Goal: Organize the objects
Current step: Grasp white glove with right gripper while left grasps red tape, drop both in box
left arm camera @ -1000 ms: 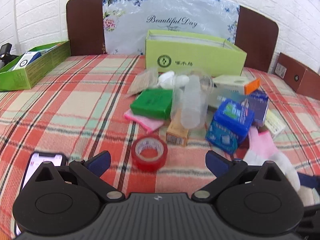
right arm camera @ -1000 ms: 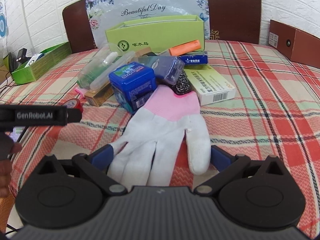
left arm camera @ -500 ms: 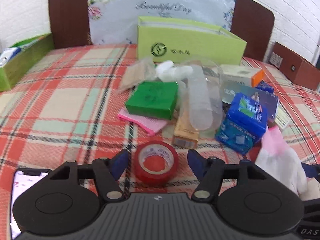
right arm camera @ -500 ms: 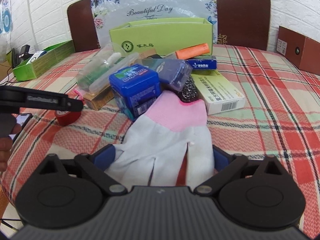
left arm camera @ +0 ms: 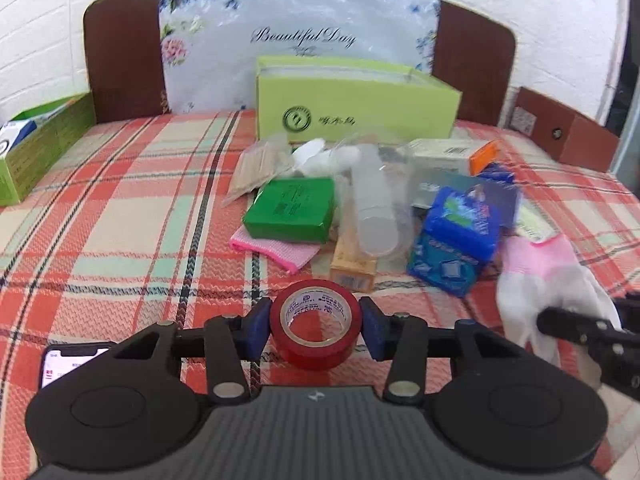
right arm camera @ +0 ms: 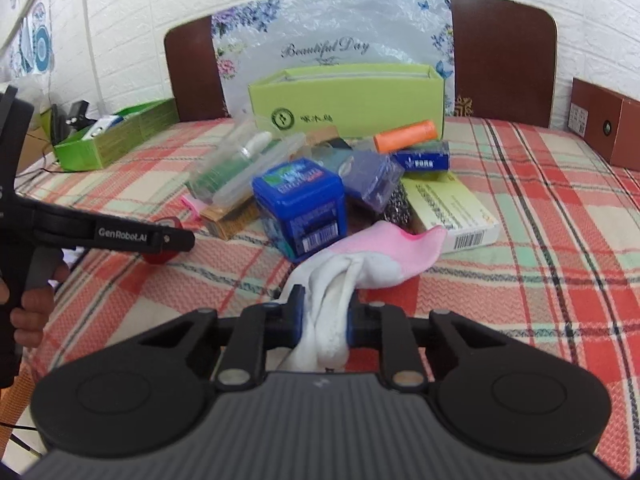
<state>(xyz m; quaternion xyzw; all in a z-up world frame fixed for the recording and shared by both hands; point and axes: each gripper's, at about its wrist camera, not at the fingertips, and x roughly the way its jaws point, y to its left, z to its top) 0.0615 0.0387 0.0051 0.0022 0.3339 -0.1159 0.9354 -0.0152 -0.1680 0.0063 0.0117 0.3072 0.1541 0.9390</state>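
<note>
Both pickups in hand on the plaid bed (left arm camera: 120,208): left gripper (left arm camera: 315,326) closed onto the red tape roll (left arm camera: 315,330), blue fingers (left arm camera: 256,326) pressing its sides, roll apparently resting on the cover; right gripper (right arm camera: 322,322) pinched tight on the bunched white-and-pink glove (right arm camera: 368,260) just before the pile. Next, probably: lifting both clear and carrying each toward a green box (left arm camera: 352,100), without dragging the glove against the blue tin (right arm camera: 300,204).
</note>
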